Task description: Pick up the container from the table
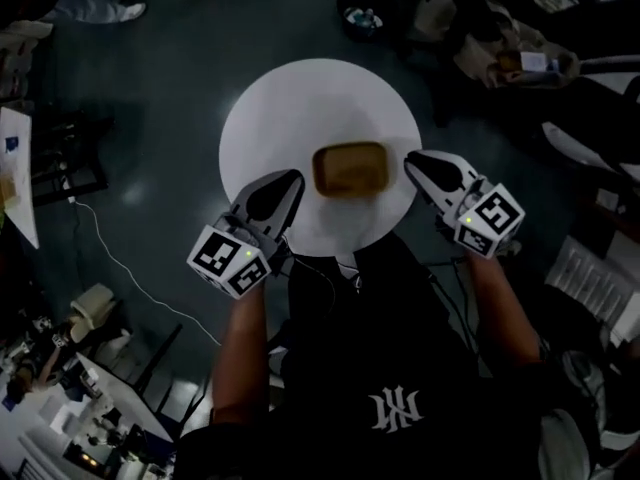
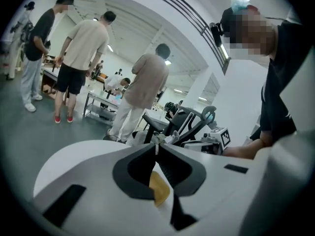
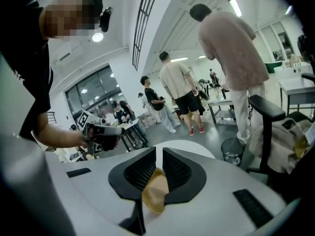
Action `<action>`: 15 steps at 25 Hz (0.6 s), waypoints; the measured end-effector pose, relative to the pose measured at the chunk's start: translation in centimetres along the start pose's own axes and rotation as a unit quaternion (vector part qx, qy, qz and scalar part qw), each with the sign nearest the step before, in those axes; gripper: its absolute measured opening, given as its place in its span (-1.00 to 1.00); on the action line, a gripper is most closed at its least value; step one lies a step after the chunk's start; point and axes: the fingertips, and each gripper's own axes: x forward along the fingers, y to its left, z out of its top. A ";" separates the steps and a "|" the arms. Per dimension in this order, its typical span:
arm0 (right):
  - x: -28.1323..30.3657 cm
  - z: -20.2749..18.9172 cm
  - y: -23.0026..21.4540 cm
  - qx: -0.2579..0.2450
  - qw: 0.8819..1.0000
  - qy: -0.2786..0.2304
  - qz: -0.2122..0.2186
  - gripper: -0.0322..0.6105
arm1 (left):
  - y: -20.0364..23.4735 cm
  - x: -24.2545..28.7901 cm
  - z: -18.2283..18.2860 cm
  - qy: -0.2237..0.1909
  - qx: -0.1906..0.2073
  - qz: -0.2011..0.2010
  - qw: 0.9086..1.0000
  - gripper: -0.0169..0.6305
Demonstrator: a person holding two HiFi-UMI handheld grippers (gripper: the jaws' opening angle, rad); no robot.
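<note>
Both grippers are pointing forward and slightly downward beside the tan rectangular container (image 1: 350, 168) at the round white table's (image 1: 300, 98) near edge. The left gripper (image 1: 293, 178) is closing its jaws completely on nothing. The right gripper (image 1: 411, 161) is holding its jaws narrowly apart, empty.

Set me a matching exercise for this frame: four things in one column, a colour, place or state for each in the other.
Things:
1. container
2. table
3. left gripper
4. right gripper

Descriptions:
A. white and round
B. to the container's right in the head view
C. tan, at the table's middle
D. jaws shut, to the container's left in the head view

Pairs: 1-C, 2-A, 3-D, 4-B
</note>
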 end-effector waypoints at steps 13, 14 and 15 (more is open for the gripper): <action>4.4 -11.5 -2.6 0.102 0.991 0.084 -0.009 -0.55 | 7.8 2.2 -12.0 0.123 -0.093 -0.002 0.988 -0.71; 4.6 -12.1 -2.8 0.106 0.991 0.086 -0.012 -0.53 | 8.0 2.4 -12.6 0.126 -0.097 -0.003 0.987 -0.69; 4.7 -12.6 -3.0 0.110 0.990 0.087 -0.015 -0.53 | 8.2 2.6 -13.1 0.128 -0.103 -0.005 0.986 -0.66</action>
